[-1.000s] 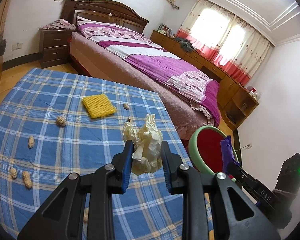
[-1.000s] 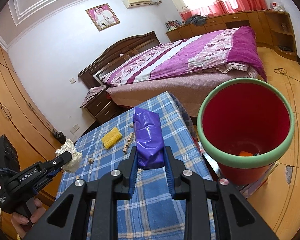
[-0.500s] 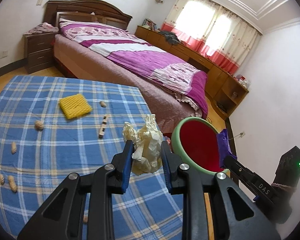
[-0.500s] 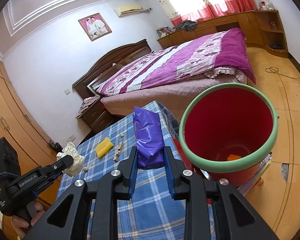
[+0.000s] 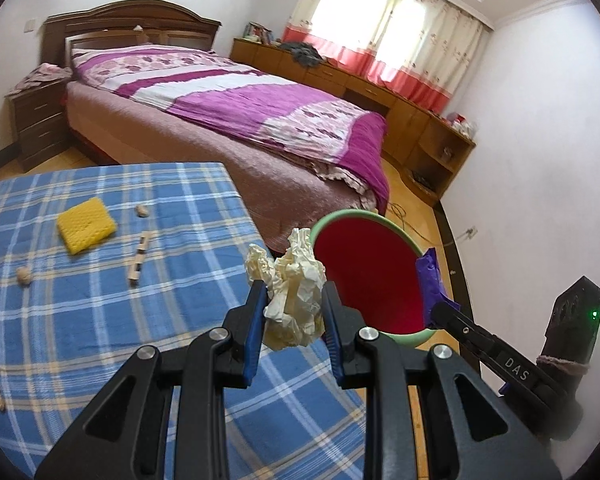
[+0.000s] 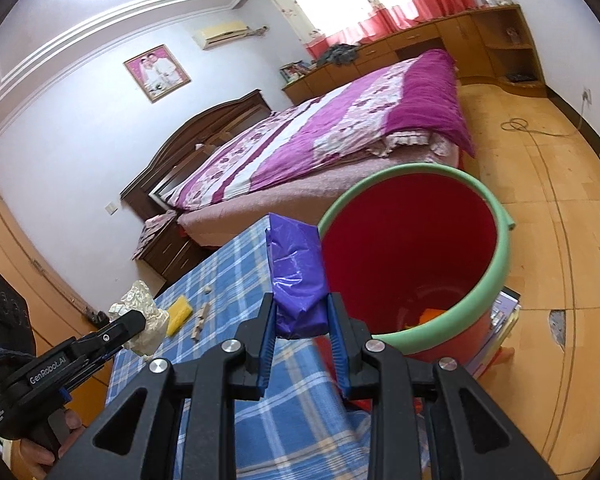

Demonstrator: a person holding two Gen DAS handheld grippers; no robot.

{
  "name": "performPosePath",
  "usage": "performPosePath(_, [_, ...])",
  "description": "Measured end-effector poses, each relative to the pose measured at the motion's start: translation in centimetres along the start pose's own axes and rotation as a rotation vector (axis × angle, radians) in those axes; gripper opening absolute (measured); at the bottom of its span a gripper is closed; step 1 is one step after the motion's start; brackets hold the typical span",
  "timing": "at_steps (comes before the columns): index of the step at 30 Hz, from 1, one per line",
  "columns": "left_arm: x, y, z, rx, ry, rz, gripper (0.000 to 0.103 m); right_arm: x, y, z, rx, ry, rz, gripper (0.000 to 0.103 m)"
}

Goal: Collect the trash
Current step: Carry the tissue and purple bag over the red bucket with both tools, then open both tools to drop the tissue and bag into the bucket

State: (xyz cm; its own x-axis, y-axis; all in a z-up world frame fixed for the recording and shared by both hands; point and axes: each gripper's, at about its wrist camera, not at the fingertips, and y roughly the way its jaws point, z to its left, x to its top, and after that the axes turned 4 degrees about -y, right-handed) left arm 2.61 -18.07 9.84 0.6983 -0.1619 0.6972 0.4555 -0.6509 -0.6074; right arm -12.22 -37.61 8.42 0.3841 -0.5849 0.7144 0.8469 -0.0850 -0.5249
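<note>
Crowding bin (image 5: pixel 370 276), sponge (image 5: pixel 86 230), peanuts (scattered) (image 5: pixel 23 276)

Two grippers (image 5: pixel 292 312), one paper wad (image 5: pixel 290 300), one purple packet (image 6: pixel 298 280), one bucket (image 6: pixel 496 280), one sponge (image 5: pixel 86 230), five peanuts (image 5: pixel 23 276), one bed (image 5: pixel 220 108).

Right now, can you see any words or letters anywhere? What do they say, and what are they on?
"DAS": white letters on the black finger of the right gripper, seen from the left wrist.
"GenRobot.AI": white letters on the black body of the left gripper, seen from the right wrist.
Books on the far cabinet: too small to read.
</note>
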Motion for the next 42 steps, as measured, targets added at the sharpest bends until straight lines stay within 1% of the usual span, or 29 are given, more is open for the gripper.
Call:
performPosePath(4, [0.1,2.1,-1.6,-0.008,0.033,0.036,0.028,0.2,0.4,-1.7,-0.035,0.026,0.0,0.028])
performPosePath(13, [0.0,7.2,-5.0,-0.022,0.11,0.108,0.028,0.4,1.7,-5.1,-0.083,0.08,0.016,0.028])
performPosePath(19, [-0.2,10.8,-6.9,-0.024,0.157,0.15,0.028,0.5,2.7,-6.5,-0.114,0.093,0.03,0.029])
performPosePath(23, [-0.4,12.5,-7.5,-0.029,0.168,0.169,0.028,0.4,3.3,-7.1,-0.126,0.093,0.036,0.031])
performPosePath(25, [-0.5,12.9,-7.5,-0.037,0.162,0.179,0.032,0.5,3.5,-7.4,-0.13,0.098,0.037,0.031])
performPosePath(27, [-0.6,13.3,-7.6,-0.048,0.156,0.187,0.038,0.5,3.7,-7.6,-0.131,0.102,0.039,0.033])
performPosePath(34, [-0.6,13.6,-7.7,-0.048,0.166,0.178,0.043,0.5,4.2,-7.8,-0.136,0.105,0.047,0.037])
performPosePath(36, [-0.5,13.6,-7.9,-0.049,0.171,0.173,0.05,0.4,4.2,-7.9,-0.135,0.107,0.046,0.038])
performPosePath(39, [-0.4,13.5,-8.2,-0.047,0.186,0.16,0.057,0.4,4.0,-7.9,-0.137,0.111,0.041,0.04])
performPosePath(42, [-0.2,13.3,-8.3,-0.046,0.193,0.152,0.058,0.6,3.9,-7.9,-0.141,0.113,0.037,0.04])
